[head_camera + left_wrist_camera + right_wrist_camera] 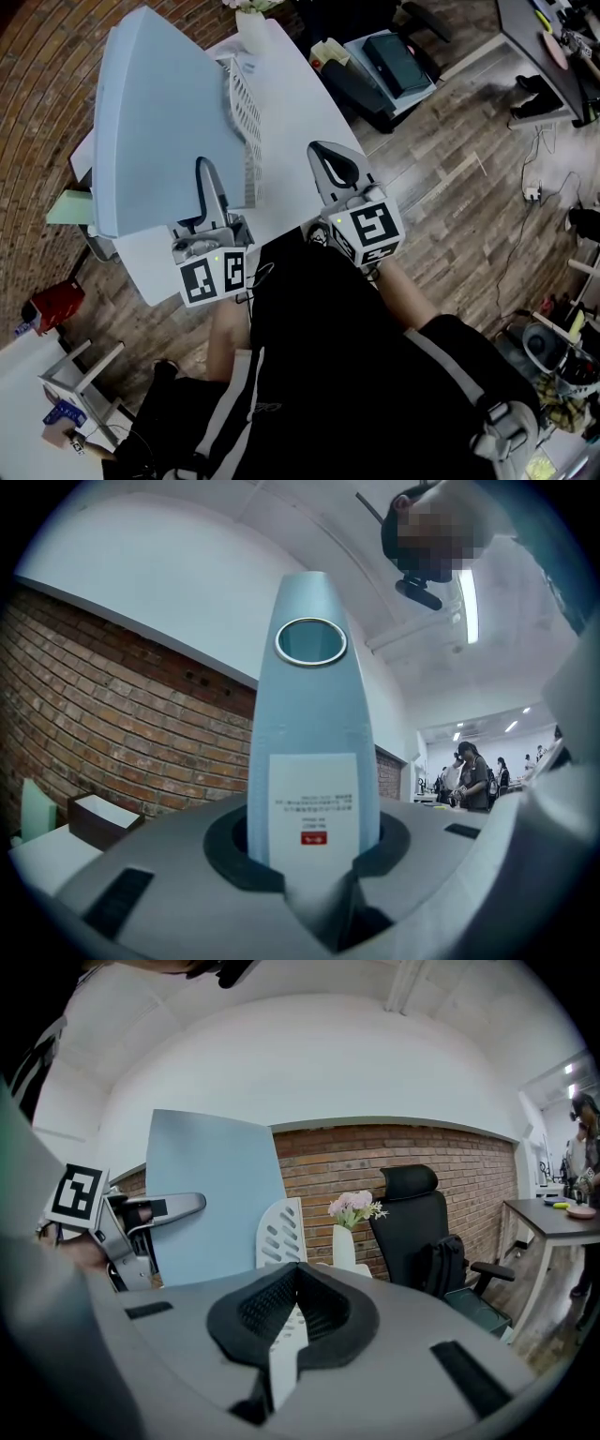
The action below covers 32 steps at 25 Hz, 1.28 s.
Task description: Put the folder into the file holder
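The room has a red brick wall (112,724) and a brown wood floor (450,206). A white table (291,103) stands in front of the person. On the table is a white file holder (242,108) with long holes in its side. It stands up straight. At the far end of the table is a white vase (344,1241) with pink flowers. A black chair (422,1232) is off to the right side.

The left gripper (211,187) holds the light blue folder (150,122). Its jaws are partly open and squeeze the narrow back of the folder from both sides. That back has a round ring hole near its far end and a white label near the jaws. The folder is up in the air over the left part of the table. It is tipped, and it is just beside the file holder, not inside it.

The right gripper (330,164) is over the table, to the right of the file holder and not touching it. Its black jaws are pressed together at the tips. They hold nothing.
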Tool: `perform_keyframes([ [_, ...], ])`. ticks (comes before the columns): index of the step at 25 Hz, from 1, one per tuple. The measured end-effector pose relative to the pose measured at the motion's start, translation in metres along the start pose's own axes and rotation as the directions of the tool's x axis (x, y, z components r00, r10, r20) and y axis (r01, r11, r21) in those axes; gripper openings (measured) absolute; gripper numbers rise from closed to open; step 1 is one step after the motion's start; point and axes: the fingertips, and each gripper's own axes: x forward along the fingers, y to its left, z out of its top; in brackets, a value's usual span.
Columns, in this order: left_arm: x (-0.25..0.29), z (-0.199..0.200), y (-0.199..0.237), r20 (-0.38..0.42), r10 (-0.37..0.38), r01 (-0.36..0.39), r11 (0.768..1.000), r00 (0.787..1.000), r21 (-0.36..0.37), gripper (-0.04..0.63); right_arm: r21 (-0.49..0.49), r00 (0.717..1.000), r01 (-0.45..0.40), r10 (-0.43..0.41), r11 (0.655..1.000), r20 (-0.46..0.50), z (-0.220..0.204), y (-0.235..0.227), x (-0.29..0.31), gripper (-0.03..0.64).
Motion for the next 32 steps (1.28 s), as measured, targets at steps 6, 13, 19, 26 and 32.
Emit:
perform_keyframes([
  [6, 0.001, -0.007, 0.001, -0.010, 0.000, 0.000, 1.000, 1.000, 0.003, 0.136, 0.012, 1.000, 0.004, -0.004, 1.000, -0.012, -0.004, -0.001, 0.003, 0.008],
  [13, -0.001, -0.023, 0.002, -0.029, 0.014, -0.014, 1.000, 0.999, -0.006, 0.137, 0.013, 1.000, 0.005, -0.005, 1.000, -0.020, -0.009, -0.002, 0.002, 0.008],
  [19, -0.002, -0.036, 0.003, -0.047, 0.021, -0.021, 1.000, 0.999, -0.018, 0.141, 0.013, 1.000, -0.003, 0.003, 1.000, -0.024, -0.010, -0.001, 0.001, 0.008],
  [26, -0.001, -0.045, -0.002, -0.067, 0.028, -0.029, 1.000, 0.997, -0.009, 0.147, 0.013, 0.999, -0.003, 0.004, 1.000, -0.032, -0.013, -0.005, 0.000, 0.008],
  [32, 0.000, -0.055, -0.006, -0.094, 0.024, -0.023, 1.000, 0.995, 0.009, 0.155, 0.012, 0.999, -0.012, 0.013, 1.000, -0.035, -0.015, -0.005, 0.001, 0.008],
])
